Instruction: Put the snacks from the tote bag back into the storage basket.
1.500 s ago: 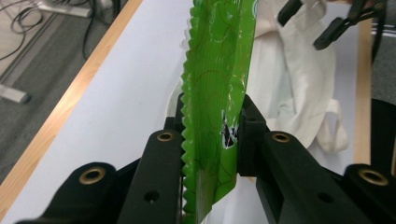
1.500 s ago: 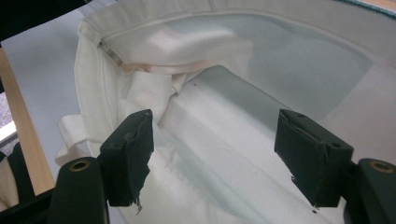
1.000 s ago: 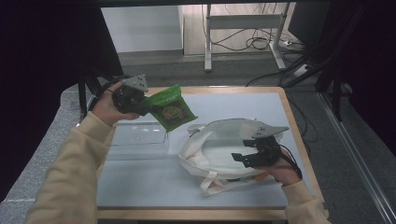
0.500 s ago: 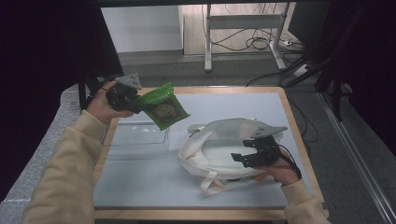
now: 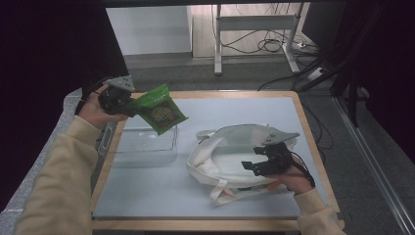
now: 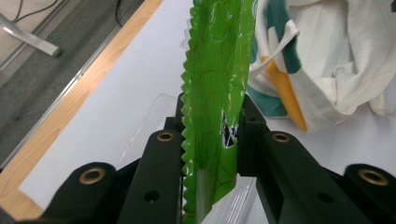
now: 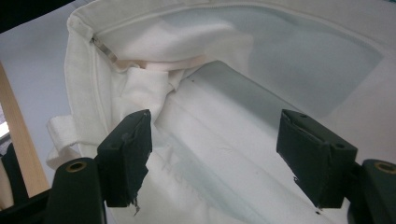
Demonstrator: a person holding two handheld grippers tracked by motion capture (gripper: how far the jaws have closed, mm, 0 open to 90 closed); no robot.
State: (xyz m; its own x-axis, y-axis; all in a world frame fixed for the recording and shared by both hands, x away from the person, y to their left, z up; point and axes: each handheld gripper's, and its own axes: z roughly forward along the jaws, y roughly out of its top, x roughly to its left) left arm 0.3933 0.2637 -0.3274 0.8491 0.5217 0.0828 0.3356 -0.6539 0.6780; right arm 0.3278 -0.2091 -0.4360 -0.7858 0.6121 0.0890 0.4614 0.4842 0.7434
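The left gripper [image 5: 128,104] clamps its jaws on a green snack pouch [image 5: 159,114] (printing too blurred to read), held above the clear tray [image 5: 142,148], long axis slanting down toward the white tote bag [image 5: 230,156]. The right gripper [image 5: 255,165] hovers wide apart over the bag's mouth on the bench [image 5: 161,196].

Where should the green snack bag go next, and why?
Probably right and down, toward the tote. The left gripper pinches the snack bag in the air above the clear tray, and the right gripper, jaws apart, sits at the tote's open mouth.
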